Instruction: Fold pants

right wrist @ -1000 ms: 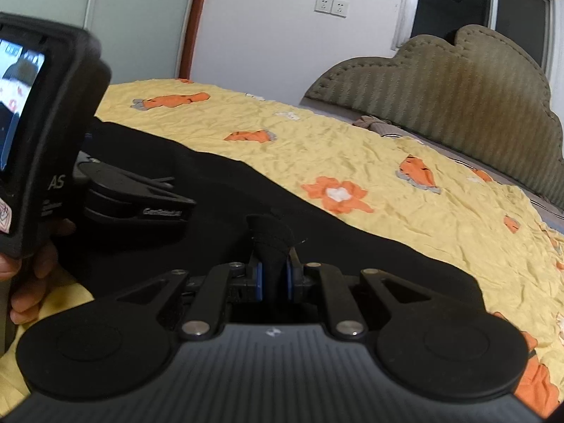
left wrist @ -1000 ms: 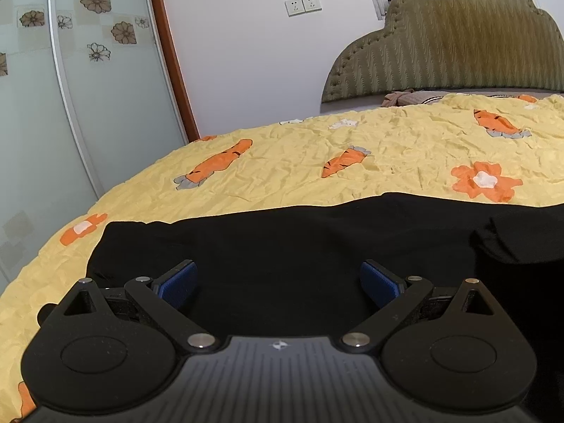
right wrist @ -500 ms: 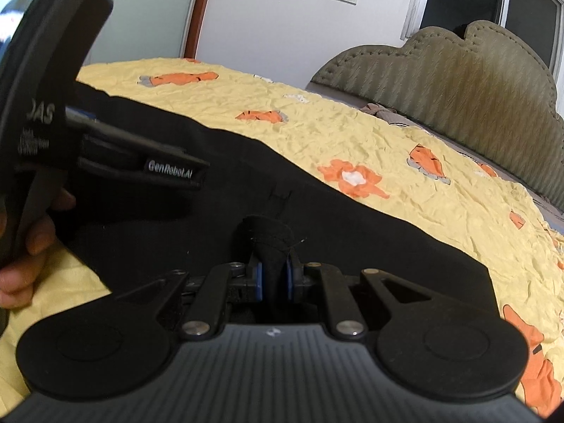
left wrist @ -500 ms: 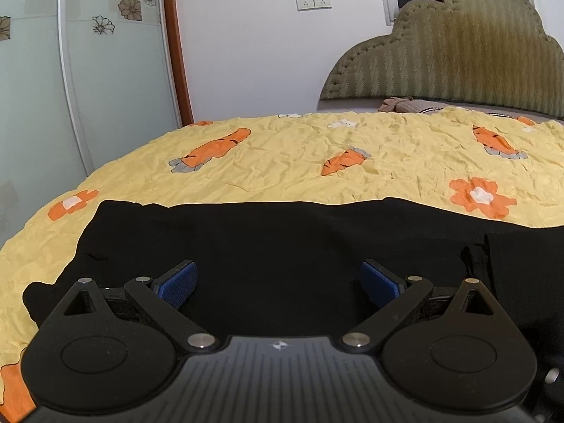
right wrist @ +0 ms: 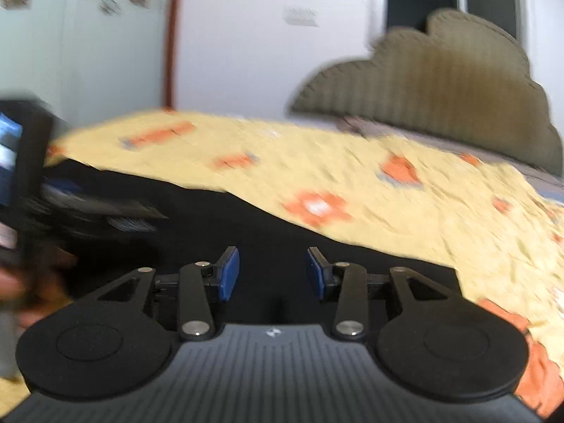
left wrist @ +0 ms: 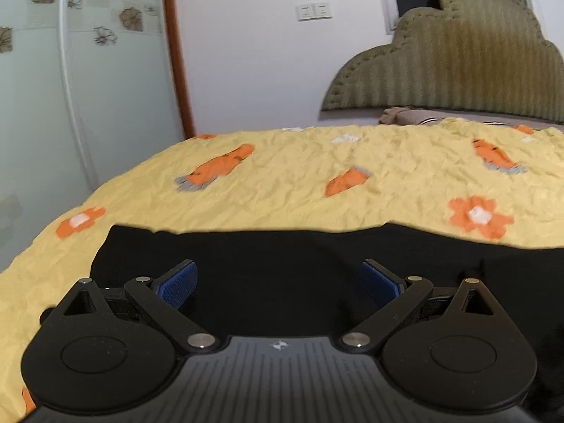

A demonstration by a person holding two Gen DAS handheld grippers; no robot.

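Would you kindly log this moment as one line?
pants: flat on bedspread | right tool: just opened, nothing between pads | left tool: open, empty

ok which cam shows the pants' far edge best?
Left wrist: the black pants are sharp, far edge running across the yellow bedsheet. Right wrist shows the pants too, but motion-blurred and partly hidden behind the left gripper.

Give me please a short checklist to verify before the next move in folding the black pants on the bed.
1. Right gripper let go: ok, jaws have just been opening, no cloth between them.
2. Left gripper free: ok, open, nothing pinched.
3. Pants lying on the yellow bedspread: ok.
4. Fold edges aligned: cannot tell, black cloth hides layers.
5. Right view sharp: not ok, blurred.
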